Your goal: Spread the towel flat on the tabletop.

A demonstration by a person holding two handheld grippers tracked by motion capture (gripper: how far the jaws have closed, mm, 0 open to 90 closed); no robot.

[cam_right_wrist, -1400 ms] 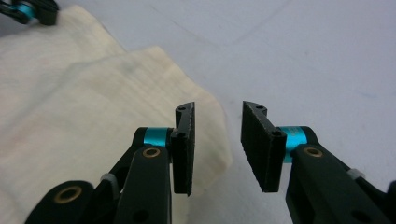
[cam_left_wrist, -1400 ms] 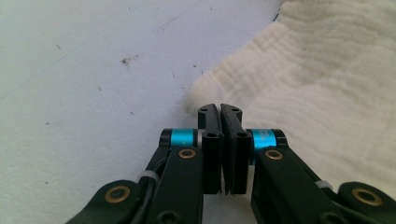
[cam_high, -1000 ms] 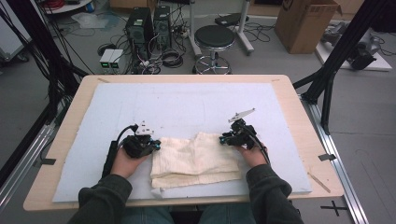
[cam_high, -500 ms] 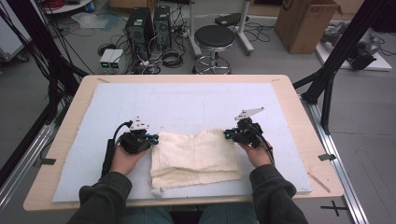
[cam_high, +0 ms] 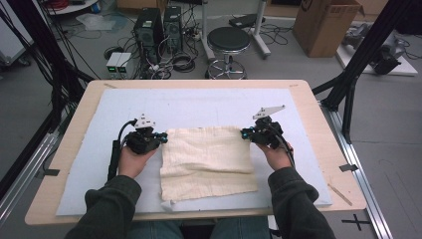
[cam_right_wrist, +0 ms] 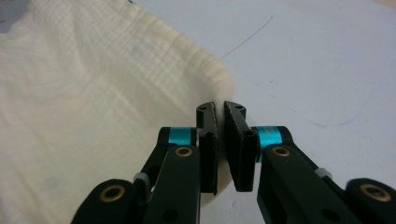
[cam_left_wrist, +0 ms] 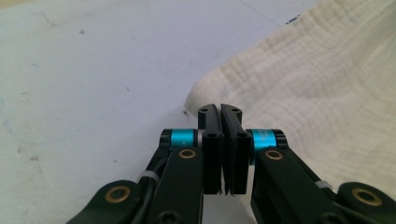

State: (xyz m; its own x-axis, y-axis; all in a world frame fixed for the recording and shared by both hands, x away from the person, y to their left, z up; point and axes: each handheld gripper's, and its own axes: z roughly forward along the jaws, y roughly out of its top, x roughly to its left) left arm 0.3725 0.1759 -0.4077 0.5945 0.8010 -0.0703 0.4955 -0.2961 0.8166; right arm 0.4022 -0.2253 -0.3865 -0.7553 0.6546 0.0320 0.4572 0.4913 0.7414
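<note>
A: Pale blue mat [cam_high: 199, 107] over the wooden bench [cam_high: 64, 149]; stool and computer boxes on the floor behind. Cream cloth [cam_high: 206, 162] sits centre frame, toward the lower edge of the mat.

B: Change from a second ago?

A: The cloth was bunched and narrow between the hands. Now its top edge is drawn out straight and it lies wider and flatter. Both hands have shifted outward, left gripper [cam_high: 161, 138] to the cloth's upper left corner, right gripper [cam_high: 245, 133] to its upper right.

B: Jaws?

A: Left gripper [cam_left_wrist: 220, 112]: jaws closed, a thin seam between them, tips right at the cloth corner [cam_left_wrist: 198, 91]. Right gripper [cam_right_wrist: 219, 108]: jaws have just been closing, now nearly together with a narrow slit, tips at the other corner [cam_right_wrist: 219, 77]. In both gripper views I can't confirm fabric pinched between the jaws; the corners look just ahead of the tips.

B: Meaning for the work?

A: My reading: the spread along the top edge is largely done. Lower edge remains uneven, with a small turned-up bit at lower left [cam_high: 166, 203].
</note>
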